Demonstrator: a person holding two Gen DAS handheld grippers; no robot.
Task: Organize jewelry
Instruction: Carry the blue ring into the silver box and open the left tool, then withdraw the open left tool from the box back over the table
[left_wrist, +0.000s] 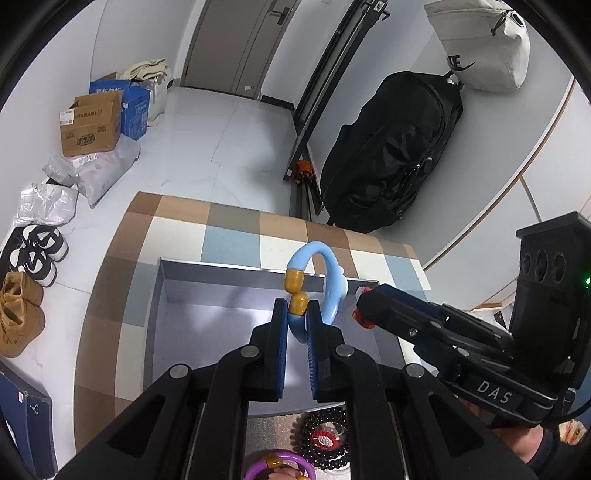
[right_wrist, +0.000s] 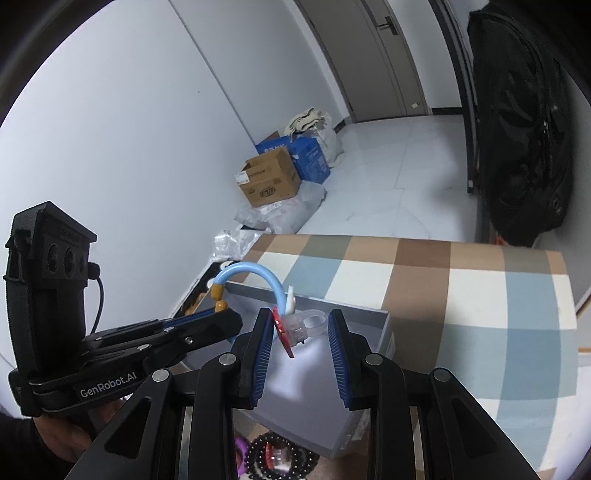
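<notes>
While the left gripper (left_wrist: 297, 314) pinches the blue bracelet (left_wrist: 325, 273) over the grey tray (left_wrist: 192, 295), its loop arcs forward. Right gripper (right_wrist: 300, 328) is spread wide; the clear ring (right_wrist: 301, 325) lies between its fingers, grip unclear.

The light-blue tubular bracelet (left_wrist: 334, 280) looks like smooth, glossy plastic, its two mustard-yellow beads (left_wrist: 295, 290) equally shiny. The clear plastic ring with a red top (right_wrist: 295, 326) is translucent and slick. The grey rectangular box (left_wrist: 207, 317) has a matt, card-like inside. The checked table covering (right_wrist: 461, 295) looks like soft, matt cloth. The black bead bracelet (left_wrist: 332, 439) gleams. Both grippers' blue pads (right_wrist: 338, 354) are ribbed.
</notes>
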